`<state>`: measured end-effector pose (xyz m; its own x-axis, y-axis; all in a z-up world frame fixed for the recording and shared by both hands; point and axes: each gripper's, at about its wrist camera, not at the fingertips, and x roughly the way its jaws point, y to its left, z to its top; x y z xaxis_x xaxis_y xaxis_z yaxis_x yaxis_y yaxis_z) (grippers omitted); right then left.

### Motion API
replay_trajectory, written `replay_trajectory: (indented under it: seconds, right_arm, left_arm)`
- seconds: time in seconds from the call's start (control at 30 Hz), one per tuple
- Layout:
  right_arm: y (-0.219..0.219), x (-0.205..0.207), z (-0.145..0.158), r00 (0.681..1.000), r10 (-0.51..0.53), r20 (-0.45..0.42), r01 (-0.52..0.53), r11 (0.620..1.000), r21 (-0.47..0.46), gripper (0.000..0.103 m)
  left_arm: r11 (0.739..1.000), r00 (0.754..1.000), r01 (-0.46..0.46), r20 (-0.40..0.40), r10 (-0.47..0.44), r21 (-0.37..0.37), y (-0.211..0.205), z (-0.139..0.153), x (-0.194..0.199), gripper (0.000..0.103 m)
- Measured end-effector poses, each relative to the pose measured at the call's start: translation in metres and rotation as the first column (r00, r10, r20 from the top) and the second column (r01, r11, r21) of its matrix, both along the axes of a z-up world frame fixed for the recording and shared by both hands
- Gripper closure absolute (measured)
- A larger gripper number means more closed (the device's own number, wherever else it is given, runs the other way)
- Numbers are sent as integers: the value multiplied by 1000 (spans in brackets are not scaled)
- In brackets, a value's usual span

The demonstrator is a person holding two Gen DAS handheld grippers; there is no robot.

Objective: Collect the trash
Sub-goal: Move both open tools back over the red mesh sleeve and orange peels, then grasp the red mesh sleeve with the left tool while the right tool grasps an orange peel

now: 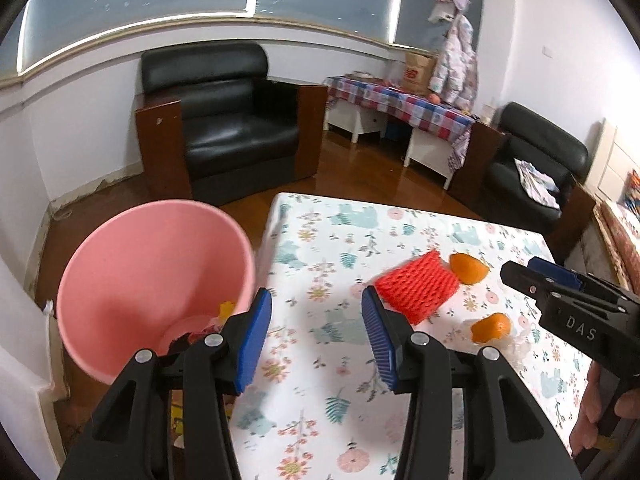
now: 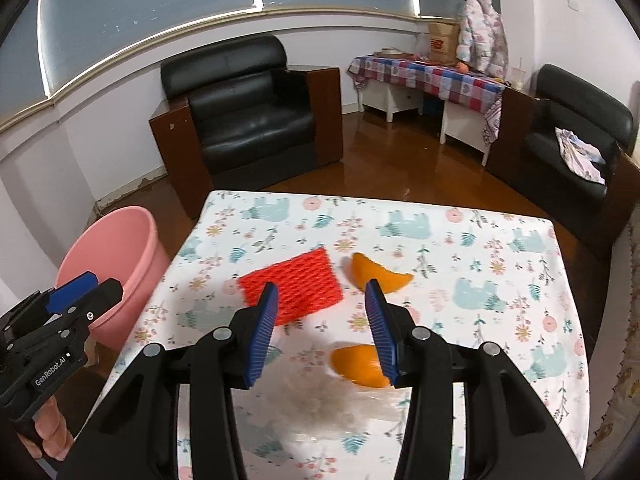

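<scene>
A red foam fruit net (image 1: 416,286) (image 2: 294,288) lies on the floral-cloth table (image 1: 320,360) (image 2: 480,280). Two orange peel pieces lie near it, the far one (image 1: 468,268) (image 2: 378,274) and the near one (image 1: 491,327) (image 2: 358,364). A clear crumpled plastic film (image 2: 332,404) lies beside the near peel. My left gripper (image 1: 316,336) is open and empty above the table's left edge. My right gripper (image 2: 322,330) is open and empty above the table, over the near peel. A pink bin (image 1: 156,280) (image 2: 116,264) with some trash inside stands left of the table.
A black armchair (image 1: 224,120) (image 2: 248,108) stands beyond the table on the wooden floor. A second armchair (image 2: 572,136) sits at the right. A checked-cloth side table (image 2: 428,72) with a paper bag stands at the back wall.
</scene>
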<state>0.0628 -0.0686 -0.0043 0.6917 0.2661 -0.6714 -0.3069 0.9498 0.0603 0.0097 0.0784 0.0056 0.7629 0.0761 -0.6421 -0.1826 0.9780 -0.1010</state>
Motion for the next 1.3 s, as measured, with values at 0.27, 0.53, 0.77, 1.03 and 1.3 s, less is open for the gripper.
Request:
replay_trajectory:
  seconds: [0.27,0.53,0.77,1.03,1.3]
  right_arm:
    - [-21,6,-5,999,-39,-10,39,999,8,57]
    - [-31,13,-7,998,-59,-10,59,998,9,57]
    - [-43,21,-14,998,-55,-25,56,998,16,57]
    - [-64,38,-18,997,65,-49,-60,994,94,57]
    - [-65,55,-28,984,158,-82,-148,981,125,57]
  left_arm:
    - [994,995,104,-9,-103,33,-29,-1,19,57]
    - [981,981,190,-45,-189,30,-48,-6,42,57]
    - [958,955,285,-93,-281,29,-55,-16,67,57]
    - [914,905,403,-169,-390,50,-59,-31,101,57]
    - [898,880,436,-239,-411,64,-63,-56,136,57]
